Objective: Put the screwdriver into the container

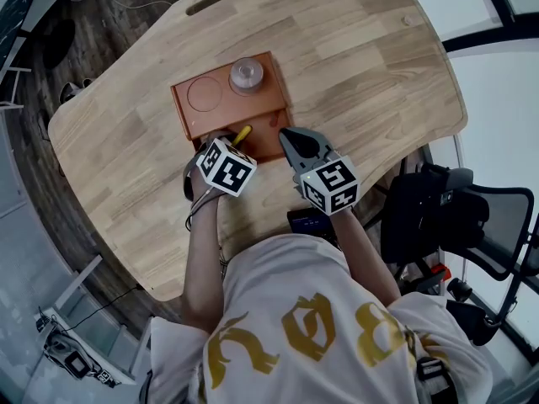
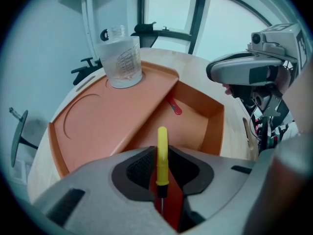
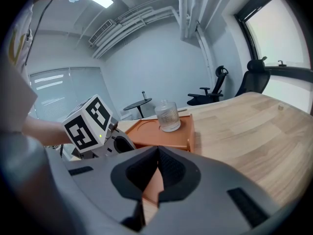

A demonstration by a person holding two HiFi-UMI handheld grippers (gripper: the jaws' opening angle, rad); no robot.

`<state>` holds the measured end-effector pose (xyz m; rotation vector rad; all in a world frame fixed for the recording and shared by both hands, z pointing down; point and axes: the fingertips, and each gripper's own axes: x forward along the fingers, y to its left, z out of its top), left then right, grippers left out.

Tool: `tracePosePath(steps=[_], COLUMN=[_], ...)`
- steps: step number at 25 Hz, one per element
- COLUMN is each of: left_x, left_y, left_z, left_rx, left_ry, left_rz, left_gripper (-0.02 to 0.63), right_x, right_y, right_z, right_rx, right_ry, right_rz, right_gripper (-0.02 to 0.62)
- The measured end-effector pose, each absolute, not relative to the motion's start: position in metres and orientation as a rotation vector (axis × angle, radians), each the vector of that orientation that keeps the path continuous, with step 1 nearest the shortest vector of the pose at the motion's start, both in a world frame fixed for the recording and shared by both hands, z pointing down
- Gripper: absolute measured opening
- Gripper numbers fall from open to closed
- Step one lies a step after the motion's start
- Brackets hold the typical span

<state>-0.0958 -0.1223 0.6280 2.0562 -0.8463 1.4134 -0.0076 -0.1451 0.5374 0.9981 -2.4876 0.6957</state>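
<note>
**1. Status.** We judge the task approx. half done. The screwdriver (image 2: pixel 162 140) is clamped in the L gripper (image 2: pixel 160 155) but not yet released into the container (image 2: pixel 215 131). Left to do: lower, open jaws, withdraw.

**2. L jaws.** Closed on the screwdriver; the narrow gap is filled by its yellow handle. The handle end sticks out past the jaw tips toward the far side. The black collar and thin metal shaft run back between the pads toward the camera. We see no other contact.

**3. R jaws.** The R gripper (image 3: pixel 157 153) has its jaws together at the tips w/ nothing between them. It hangs just right of the L gripper, at the container's near right corner. Whether it touches the container, we cannot tell.

**4. Surroundings.**
- The screwdriver hangs over the near edge of the container's deep compartment, i.e. the near part in head view.
- A small red piece (image 2: pixel 174 106) lies on the compartment floor.
- The far part is a shallow shelf w/ a round recess at left and a clear jar (image 2: pixel 120 58) at right.
- The container sits on the wooden table (image 1: pixel 362 66), approx. mid-table.
</note>
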Motion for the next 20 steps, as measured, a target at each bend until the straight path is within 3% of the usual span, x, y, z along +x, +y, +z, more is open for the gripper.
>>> tracePosePath(steps=[10,20], left_x=[-0.107,-0.105], left_y=[-0.124,-0.125], left_z=[0.596,0.54], left_rx=[2.093,2.169], left_ry=[-0.981,-1.163], left_rz=[1.284,0.977], left_gripper=[0.076,0.017], right_x=[-0.006,0.001], right_y=[-0.136,-0.126], right_z=[0.521,0.493], right_rx=[1.022,1.076], right_ry=[-2.502,-2.523], right_rz=[0.657,0.589], right_gripper=[0.011,0.011])
